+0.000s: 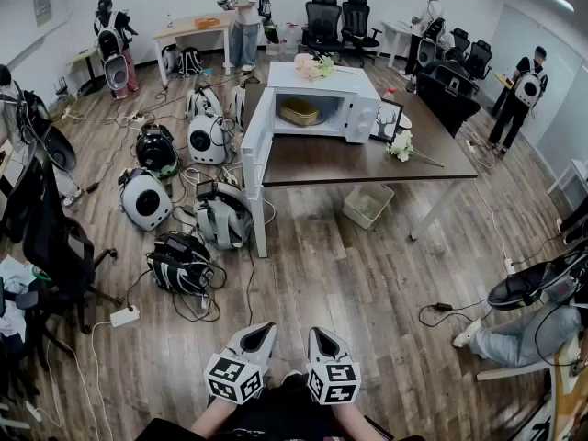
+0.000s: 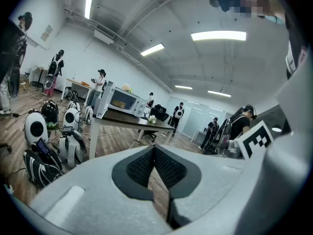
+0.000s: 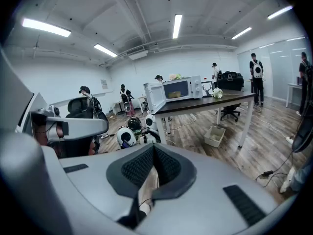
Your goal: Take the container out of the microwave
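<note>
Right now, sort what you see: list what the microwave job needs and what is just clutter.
Job: microwave, its open door, yellow container inside, table, left tool, right tool, both shut and empty.
Clutter: picture frame, flowers, white bin, backpacks on the floor, power strip.

Probably office: desks (image 1: pixel 193 28), swivel chairs (image 1: pixel 323 21)

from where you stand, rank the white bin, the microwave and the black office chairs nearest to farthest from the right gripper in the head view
From the right gripper, in the head view:
1. white bin, low down under the table, slightly to the right.
2. microwave, on top of the table, door open.
3. black office chairs, at the room's far end.
</note>
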The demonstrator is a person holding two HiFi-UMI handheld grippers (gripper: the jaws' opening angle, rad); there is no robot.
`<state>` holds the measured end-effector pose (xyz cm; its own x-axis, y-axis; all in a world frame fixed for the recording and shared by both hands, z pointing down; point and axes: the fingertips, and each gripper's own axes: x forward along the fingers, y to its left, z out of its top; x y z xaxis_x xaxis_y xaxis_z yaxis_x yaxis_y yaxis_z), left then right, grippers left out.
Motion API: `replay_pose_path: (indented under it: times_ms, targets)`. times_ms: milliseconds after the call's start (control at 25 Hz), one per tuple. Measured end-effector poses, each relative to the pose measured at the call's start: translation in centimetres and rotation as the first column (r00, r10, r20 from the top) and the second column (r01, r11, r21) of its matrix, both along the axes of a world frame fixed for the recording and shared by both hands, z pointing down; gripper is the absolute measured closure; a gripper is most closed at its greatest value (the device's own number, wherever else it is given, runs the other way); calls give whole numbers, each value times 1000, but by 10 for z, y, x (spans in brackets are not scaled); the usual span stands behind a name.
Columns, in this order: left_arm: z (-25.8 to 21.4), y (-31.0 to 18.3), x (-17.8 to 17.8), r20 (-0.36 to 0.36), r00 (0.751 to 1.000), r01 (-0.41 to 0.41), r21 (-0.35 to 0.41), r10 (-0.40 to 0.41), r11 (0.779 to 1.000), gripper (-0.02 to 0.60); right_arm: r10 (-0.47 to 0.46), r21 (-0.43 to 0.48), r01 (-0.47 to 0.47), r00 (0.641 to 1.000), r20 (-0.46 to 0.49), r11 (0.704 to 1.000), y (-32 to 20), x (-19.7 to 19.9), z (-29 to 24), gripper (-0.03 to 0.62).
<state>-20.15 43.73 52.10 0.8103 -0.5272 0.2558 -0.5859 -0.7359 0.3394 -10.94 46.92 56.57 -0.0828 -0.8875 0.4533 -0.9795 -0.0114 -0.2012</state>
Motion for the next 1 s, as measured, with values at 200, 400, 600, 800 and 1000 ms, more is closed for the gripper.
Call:
replay_pose_path:
  times_ms: [200,400,600,800,1000]
  targets:
    - [-7,-33,-13,-8,1000,-16,9,16,1000,572,18,10,-18,1000,-20,1000,-29,-11,-11,588]
    - [-5,-63,-25,-8,998,-58,7,58,998,572,89,46,-91,995,45,995,-55,-21,-17,586]
    - [-6,-101,-31,-25,991,-128,8,128,992,572,176,61,-179,983,48,982,-89,-25,-21,586]
    - [-5,-128,-43,-17,982,-188,13,188,982,572,250,52,-254,965,75,966,-109,-40,-17,586]
    - [-4,-148,-48,-4,978,-209,3,209,978,572,284,39,-289,954,98,957,-123,-49,-15,586]
